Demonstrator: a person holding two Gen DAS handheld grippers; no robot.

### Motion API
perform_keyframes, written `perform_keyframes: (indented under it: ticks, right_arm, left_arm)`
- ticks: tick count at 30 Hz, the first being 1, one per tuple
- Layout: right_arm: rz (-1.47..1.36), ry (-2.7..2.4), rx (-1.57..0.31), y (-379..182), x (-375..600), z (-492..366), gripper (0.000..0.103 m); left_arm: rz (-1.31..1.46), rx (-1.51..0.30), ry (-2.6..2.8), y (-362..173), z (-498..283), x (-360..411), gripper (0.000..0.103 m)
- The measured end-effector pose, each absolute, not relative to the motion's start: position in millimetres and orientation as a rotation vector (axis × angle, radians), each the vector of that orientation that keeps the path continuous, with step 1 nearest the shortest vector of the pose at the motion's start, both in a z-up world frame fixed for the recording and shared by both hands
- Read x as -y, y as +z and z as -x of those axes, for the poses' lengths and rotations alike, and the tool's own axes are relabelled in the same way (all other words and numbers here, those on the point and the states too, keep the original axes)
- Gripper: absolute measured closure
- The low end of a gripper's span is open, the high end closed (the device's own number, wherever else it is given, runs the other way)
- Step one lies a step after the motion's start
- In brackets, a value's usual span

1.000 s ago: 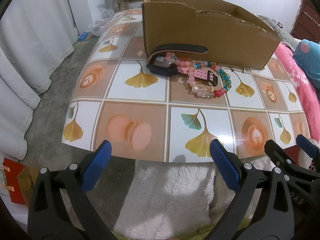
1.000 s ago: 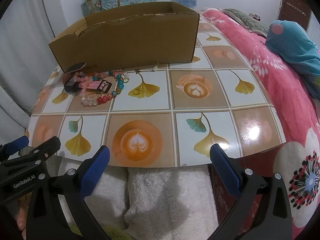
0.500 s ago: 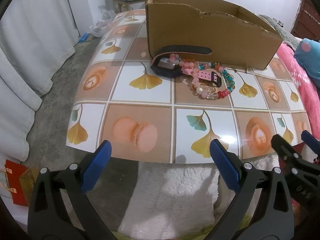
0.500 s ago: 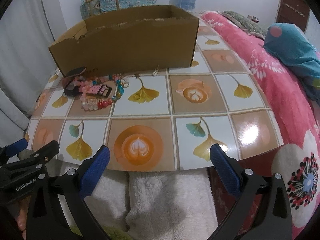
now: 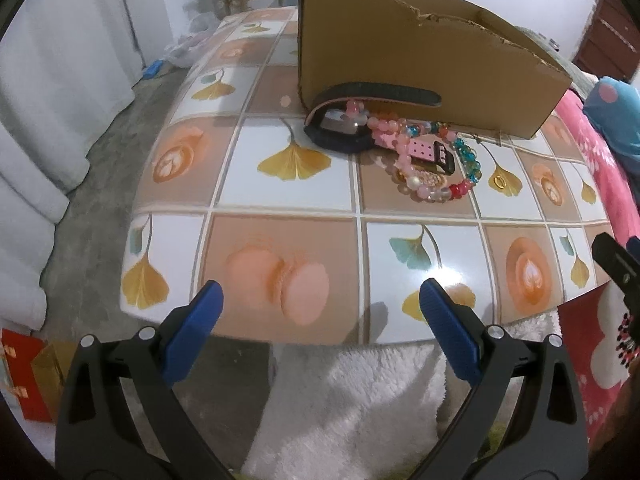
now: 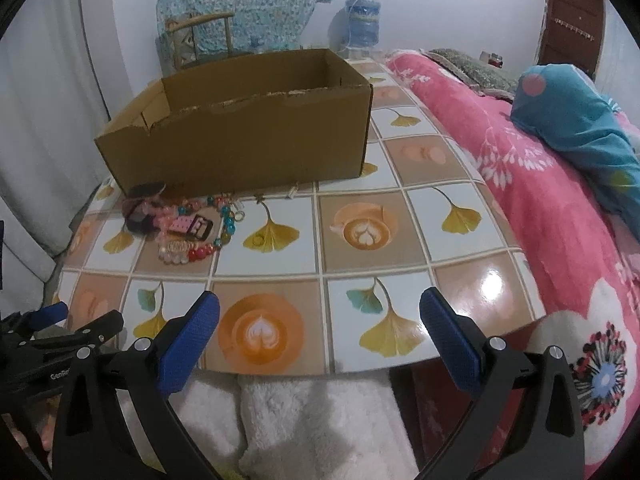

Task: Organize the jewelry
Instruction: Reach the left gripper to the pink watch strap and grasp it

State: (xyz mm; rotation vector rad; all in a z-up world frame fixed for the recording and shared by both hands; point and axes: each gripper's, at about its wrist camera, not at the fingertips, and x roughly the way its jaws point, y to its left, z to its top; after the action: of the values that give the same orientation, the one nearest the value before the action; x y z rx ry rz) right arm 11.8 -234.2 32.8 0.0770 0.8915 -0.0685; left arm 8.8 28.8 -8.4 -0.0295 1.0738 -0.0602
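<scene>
Against the cardboard box's (image 5: 420,60) near wall, far beyond both spread, empty hand-held grippers (left (image 5: 320,312), right (image 6: 319,322)), lies the jewelry heap: smartwatch (image 5: 340,130) with its strap running along the wall, and bead bracelets (image 5: 436,168) on the bench (image 5: 288,184).

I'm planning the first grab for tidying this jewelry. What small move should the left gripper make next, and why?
Probably ease the left gripper forward toward the bead bracelets: it is open, holds nothing, and hangs at the table's near edge, short of the pile beside the cardboard box.

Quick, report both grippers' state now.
Left gripper: open, holding nothing.
Right gripper: open, holding nothing.
</scene>
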Motion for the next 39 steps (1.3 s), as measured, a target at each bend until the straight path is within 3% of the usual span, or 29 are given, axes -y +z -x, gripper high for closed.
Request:
perform_keyframes:
  ticks: [13, 22, 24, 25, 29, 39]
  right_arm:
    - [-0.085, 0.061, -0.937, 18.1, 205.7, -69.4, 0.005]
    - [-0.094, 0.108, -0.982, 6.4, 194.4, -92.0, 0.005]
    - [-0.095, 0.123, -0.985, 5.0, 192.4, -94.4, 0.005]
    - [-0.096, 0.137, -0.988, 4.1, 190.9, -95.8, 0.005]
    - [-0.101, 0.172, -0.989, 3.4, 187.9, -100.0, 0.005]
    - [-0.110, 0.228, -0.983, 0.7, 190.2, -103.9, 0.005]
  left_arm:
    - [0.090, -0.805, -0.181, 19.9, -44.2, -57.1, 0.008]
    - [0.080, -0.831, -0.227, 14.2, -75.7, -61.5, 0.008]
    - [0.072, -0.845, -0.244, 10.2, -79.0, -58.1, 0.017]
    - [0.071, -0.859, -0.257, 6.8, -83.1, -55.0, 0.028]
    - [0.108, -0.929, -0.279, -8.5, -98.0, -53.0, 0.056]
    - [0.185, -0.949, -0.288, -18.6, -114.0, -57.1, 0.075]
